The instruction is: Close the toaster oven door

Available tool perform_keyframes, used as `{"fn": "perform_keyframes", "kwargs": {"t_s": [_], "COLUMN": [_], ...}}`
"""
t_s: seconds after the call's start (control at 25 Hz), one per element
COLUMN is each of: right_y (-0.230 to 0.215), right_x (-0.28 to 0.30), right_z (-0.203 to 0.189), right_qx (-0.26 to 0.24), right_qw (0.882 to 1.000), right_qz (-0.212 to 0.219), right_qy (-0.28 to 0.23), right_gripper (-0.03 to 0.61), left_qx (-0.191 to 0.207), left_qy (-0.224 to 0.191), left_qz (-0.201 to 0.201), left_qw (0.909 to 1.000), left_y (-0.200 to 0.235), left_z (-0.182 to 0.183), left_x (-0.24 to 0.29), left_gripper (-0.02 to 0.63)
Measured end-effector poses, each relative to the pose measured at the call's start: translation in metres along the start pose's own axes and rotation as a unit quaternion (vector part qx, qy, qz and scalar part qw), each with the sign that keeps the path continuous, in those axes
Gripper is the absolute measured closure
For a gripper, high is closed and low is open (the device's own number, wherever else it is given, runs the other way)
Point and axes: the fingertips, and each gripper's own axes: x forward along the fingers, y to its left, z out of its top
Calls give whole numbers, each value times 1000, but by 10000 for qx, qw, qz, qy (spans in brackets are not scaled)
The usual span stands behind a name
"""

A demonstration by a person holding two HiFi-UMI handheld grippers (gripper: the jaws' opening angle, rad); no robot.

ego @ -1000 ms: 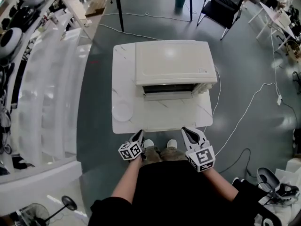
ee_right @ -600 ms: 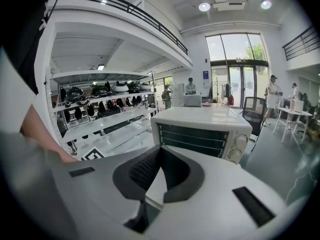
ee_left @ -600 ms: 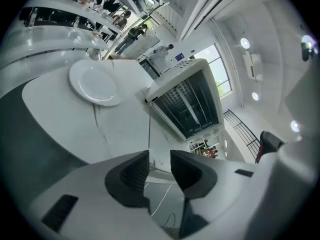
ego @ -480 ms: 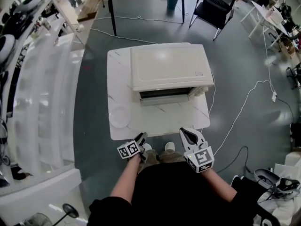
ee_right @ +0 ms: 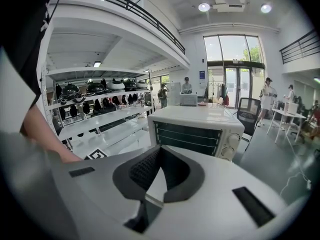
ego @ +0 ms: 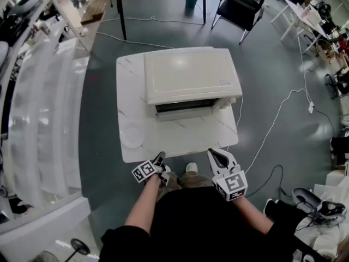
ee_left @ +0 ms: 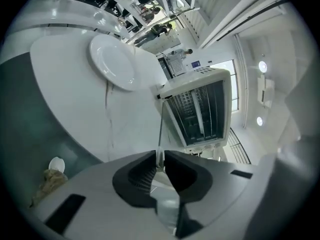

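The door of the cream metal toaster oven (ego: 191,81) looks shut already, so my job seems done. My left gripper (ego: 160,157) has jaws just closing, slightly apart, empty; my right gripper (ego: 211,152) is clenched, empty.

**Colours and patterns at your station**

Your toaster oven (ego: 191,75): cream casing. Its door (ee_right: 192,136): dark glass, crossed by pale horizontal bars. Your surface (ego: 180,141): white with thin grey marble veins. The plate (ego: 132,135): plain white. The floor (ego: 101,124): dark grey-green. Your left claw (ee_left: 160,159) and right claw (ee_right: 159,151): pale grey shells, black ribbed pads. Their marker cubes (ego: 233,183): black squares on white. The cable (ego: 272,127): white. Your clothing (ego: 202,222): black.
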Motion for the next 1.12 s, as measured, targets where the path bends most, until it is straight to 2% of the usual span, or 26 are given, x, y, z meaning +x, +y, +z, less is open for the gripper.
{"fn": "perform_keyframes", "kwargs": {"t_s": [0.36,0.68,0.96,1.12], "right_y": [1,5,9,11], "right_x": [-8,-12,-14,-12], "right_z": [1,12,19,23], "right_qx": [-42,-26,23,48], "right_qw": [9999,9995,9992,9988], "right_qz": [16,28,82,115], "right_qy": [-96,-313,-397,-467], "right_gripper": [558,558,558,558], "left_qx": [-413,-350,-472,-772], "left_qy": [-133,-184,-190,-356], "left_qz": [-62,-147,-172,-322], "left_qw": [9990,9991,9986,9959], "left_y": [-2,-18,-30,-35], "left_z": [-1,5,7,10], "left_x": [-1,-12,-17,-17], "left_gripper": [554,560,561,566]}}
